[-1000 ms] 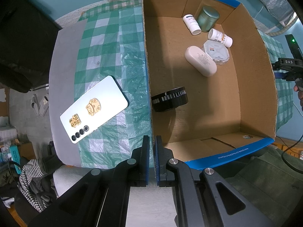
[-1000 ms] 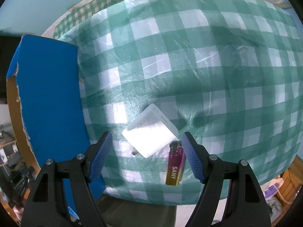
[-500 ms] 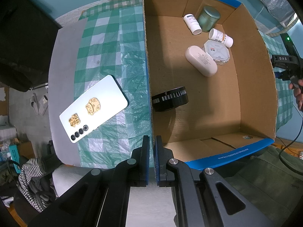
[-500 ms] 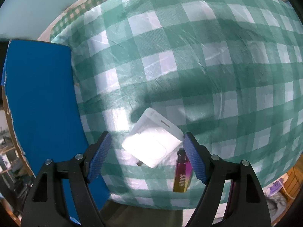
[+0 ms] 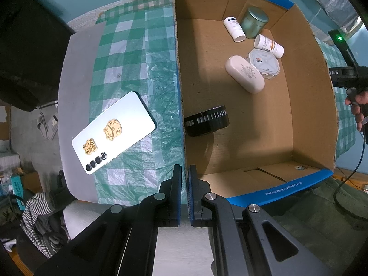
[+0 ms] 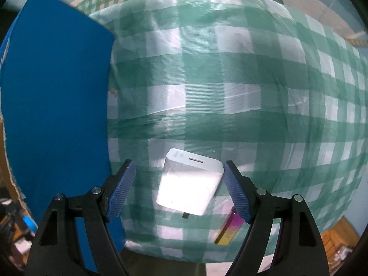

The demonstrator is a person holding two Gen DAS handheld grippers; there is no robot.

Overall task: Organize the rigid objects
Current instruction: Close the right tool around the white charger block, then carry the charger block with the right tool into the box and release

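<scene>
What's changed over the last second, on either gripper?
The right gripper has come down around the white charger, which now sits between its open fingers, not yet gripped. The lighter lies where it was. The left gripper stays clamped on the box wall; the phone hasn't moved.

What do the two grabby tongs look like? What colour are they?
Both are black. The left tongs have flat blue pads on angular black arms with round silver pins. The right tongs look the same, with bumpy blue pads and silver pins. In the left view, the right tool shows a green light and a dark cable.
</scene>
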